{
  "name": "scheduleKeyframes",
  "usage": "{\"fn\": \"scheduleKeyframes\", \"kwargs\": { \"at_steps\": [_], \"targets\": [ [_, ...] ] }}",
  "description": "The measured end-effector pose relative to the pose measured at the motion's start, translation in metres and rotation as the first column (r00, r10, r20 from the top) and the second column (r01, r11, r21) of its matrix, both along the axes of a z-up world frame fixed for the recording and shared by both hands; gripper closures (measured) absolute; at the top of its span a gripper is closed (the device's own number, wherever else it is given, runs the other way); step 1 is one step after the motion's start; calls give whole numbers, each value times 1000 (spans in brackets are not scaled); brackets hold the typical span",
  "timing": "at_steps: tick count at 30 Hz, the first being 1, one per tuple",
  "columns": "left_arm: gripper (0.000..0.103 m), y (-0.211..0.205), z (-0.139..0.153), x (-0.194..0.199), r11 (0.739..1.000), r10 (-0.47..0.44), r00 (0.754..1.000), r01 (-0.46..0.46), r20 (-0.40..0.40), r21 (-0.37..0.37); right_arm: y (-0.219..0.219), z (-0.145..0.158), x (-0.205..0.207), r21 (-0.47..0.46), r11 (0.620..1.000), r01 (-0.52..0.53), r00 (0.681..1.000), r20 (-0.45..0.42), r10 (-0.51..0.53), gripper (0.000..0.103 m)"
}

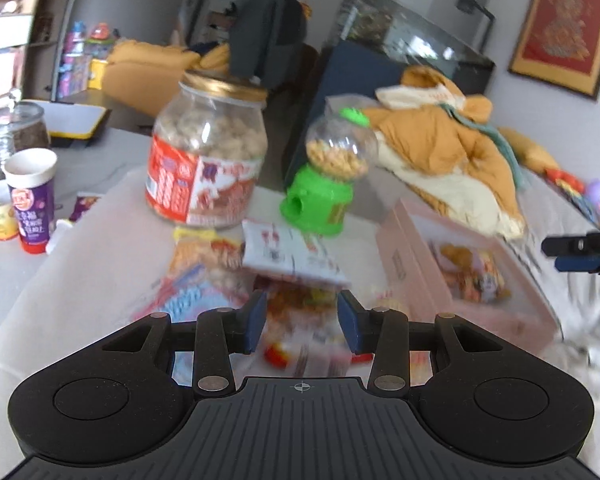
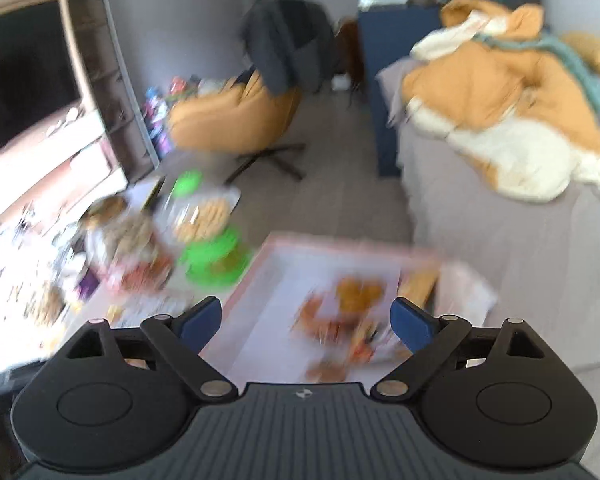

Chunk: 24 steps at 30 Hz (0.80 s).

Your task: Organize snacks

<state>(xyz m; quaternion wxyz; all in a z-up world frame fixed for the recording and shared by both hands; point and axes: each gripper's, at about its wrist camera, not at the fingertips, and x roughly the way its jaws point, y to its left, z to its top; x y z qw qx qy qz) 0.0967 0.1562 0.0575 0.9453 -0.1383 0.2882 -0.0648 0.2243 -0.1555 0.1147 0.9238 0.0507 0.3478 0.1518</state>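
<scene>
My left gripper [image 1: 302, 320] hangs open over a blurred pile of snack packets [image 1: 220, 264], with a red-and-yellow packet [image 1: 300, 304] between its jaws; I cannot tell whether the pads touch it. A white packet [image 1: 292, 256] lies just beyond. A pink box [image 1: 404, 248] at the right holds a few snack packets [image 1: 472, 276]. My right gripper [image 2: 306, 320] is open and empty above that pink box [image 2: 260, 276], and the packets inside [image 2: 352, 304] show blurred below it. The right gripper's tips also show in the left wrist view [image 1: 576, 254] at the far right.
A large peanut jar with a gold lid [image 1: 208, 152] and a green candy dispenser [image 1: 328, 176] stand behind the pile. A purple tube [image 1: 32, 200] and glass jars [image 1: 12, 132] stand at the left. An orange-and-cream jacket [image 1: 452, 148] lies on the grey sofa [image 2: 500, 240].
</scene>
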Motion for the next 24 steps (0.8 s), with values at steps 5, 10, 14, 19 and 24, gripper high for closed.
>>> {"fn": "scheduleKeyframes", "kwargs": {
  "at_steps": [5, 10, 14, 19, 24],
  "targets": [
    [59, -12, -13, -12, 994, -29, 999, 30, -14, 104, 39, -34, -45, -59, 990, -127, 992, -33, 125, 11],
    [59, -3, -15, -31, 994, -34, 999, 36, -23, 100, 93, -50, -66, -63, 967, -249, 967, -82, 243, 11],
    [59, 15, -11, -43, 996, -6, 1000, 7, -18, 88, 123, -70, -46, -112, 968, -224, 972, -103, 213, 12],
    [59, 25, -12, -48, 997, 13, 1000, -12, -22, 74, 134, -89, -14, -45, 984, -172, 977, -138, 165, 25],
    [59, 17, -12, -47, 996, -25, 999, 27, -22, 83, 145, -102, -14, -98, 977, -187, 970, -173, 169, 65]
  ]
}}
